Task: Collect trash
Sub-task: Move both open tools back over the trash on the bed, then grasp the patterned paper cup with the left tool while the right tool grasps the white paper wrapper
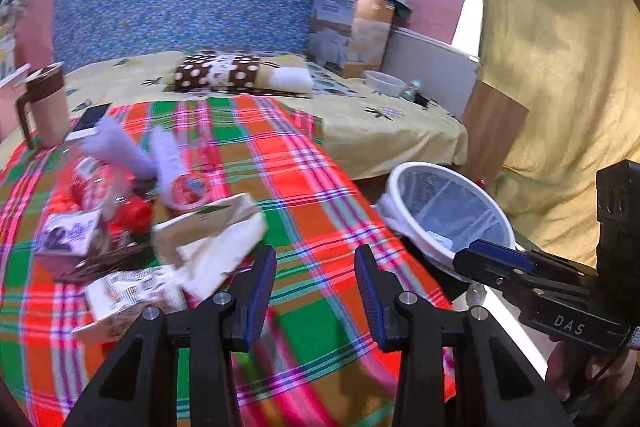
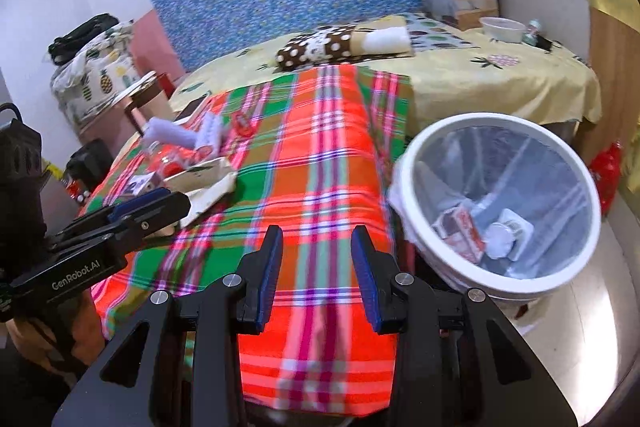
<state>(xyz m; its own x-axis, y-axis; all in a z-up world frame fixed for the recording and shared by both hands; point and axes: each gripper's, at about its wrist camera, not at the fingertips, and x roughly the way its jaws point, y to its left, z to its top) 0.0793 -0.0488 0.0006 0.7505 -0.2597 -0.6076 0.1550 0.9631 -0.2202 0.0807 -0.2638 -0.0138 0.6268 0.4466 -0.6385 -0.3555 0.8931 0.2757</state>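
The plaid cloth (image 2: 320,155) covers the bed in front of you, and everything sits relative to it. Off its right edge stands the white bin (image 2: 496,203), lined, with some wrappers already inside. On its far left lies the trash pile (image 1: 160,223) of cartons and wrappers. Over its near end, your left gripper (image 1: 315,291) and right gripper (image 2: 317,275) hang with jaws wide, holding nothing.

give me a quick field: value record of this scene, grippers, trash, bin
left gripper: open, empty, over the plaid cloth
right gripper: open, empty
trash pile: boxes and wrappers on the cloth, left side
bin: white, lined, beside the table's right edge, some trash inside
mug: upright, far left
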